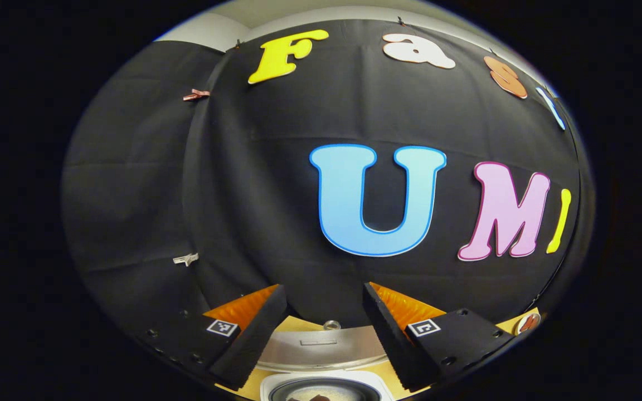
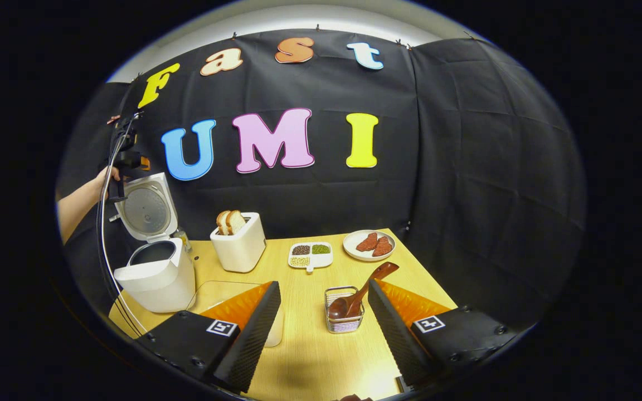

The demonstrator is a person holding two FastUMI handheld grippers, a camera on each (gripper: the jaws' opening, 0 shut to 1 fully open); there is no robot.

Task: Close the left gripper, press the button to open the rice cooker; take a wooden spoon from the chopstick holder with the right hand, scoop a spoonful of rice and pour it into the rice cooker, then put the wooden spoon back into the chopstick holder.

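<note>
The white rice cooker (image 2: 156, 275) stands open at the table's left, its lid (image 2: 145, 209) tipped back. A hand holds my left gripper (image 2: 125, 159) above the lid. In the left gripper view the cooker's lid (image 1: 321, 351) and pot (image 1: 321, 391) lie below my left gripper (image 1: 324, 289), which is open and holds nothing. The wooden spoon (image 2: 363, 289) leans in the wire chopstick holder (image 2: 343, 320), handle up to the right. My right gripper (image 2: 324, 284) is open just short of the holder, with the holder between its fingers' lines.
A clear container (image 2: 226, 295) sits partly behind my right gripper's left finger. Farther back stand a white toaster with bread (image 2: 240, 245), a divided dish of beans (image 2: 311, 255) and a plate of red slices (image 2: 369, 245). The wooden table (image 2: 310, 356) ends at the black cloth wall.
</note>
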